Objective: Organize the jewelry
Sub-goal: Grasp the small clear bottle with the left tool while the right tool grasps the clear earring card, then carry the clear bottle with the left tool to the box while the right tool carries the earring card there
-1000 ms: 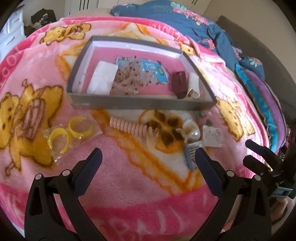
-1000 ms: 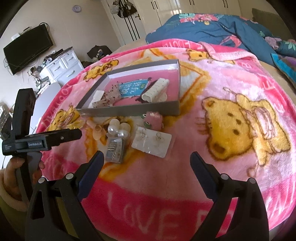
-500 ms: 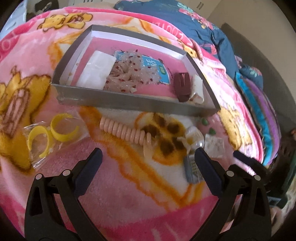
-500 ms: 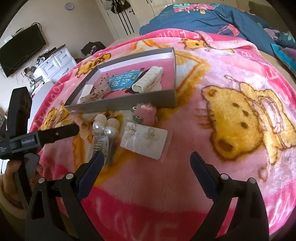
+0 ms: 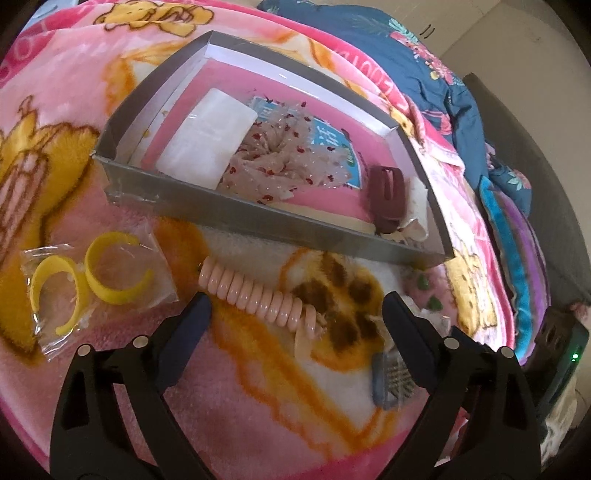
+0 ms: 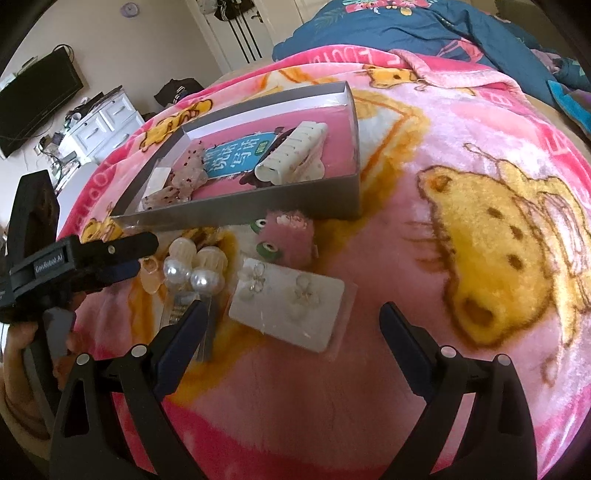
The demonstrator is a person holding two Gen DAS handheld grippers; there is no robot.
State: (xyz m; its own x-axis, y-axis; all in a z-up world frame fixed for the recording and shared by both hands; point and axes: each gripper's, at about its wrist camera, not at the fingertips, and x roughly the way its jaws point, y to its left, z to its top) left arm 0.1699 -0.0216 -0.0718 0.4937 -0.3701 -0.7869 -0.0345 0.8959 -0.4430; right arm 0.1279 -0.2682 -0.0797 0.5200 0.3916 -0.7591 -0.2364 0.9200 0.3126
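Observation:
A grey tray (image 5: 280,230) (image 6: 258,206) lies on the pink blanket and holds a white pouch (image 5: 208,142), a speckled scrunchie (image 5: 284,162), a maroon clip (image 5: 388,192) and a white hair clip (image 6: 291,151). In front of it lie a pink spiral hair tie (image 5: 255,299), yellow rings in a bag (image 5: 92,280), pearl clips (image 6: 192,273), a pink fuzzy piece with green beads (image 6: 291,236) and an earring card (image 6: 291,306). My left gripper (image 5: 295,314) is open, straddling the spiral hair tie. My right gripper (image 6: 291,321) is open over the earring card.
A small grey comb-like clip (image 5: 391,380) lies by the left gripper's right finger. A blue floral quilt (image 6: 424,33) is heaped behind the blanket. A white dresser (image 6: 103,125) and a black TV (image 6: 40,99) stand far left.
Both grippers have moved forward and lower. The left now straddles the spiral hair tie and the right is close over the earring card. Both stay open.

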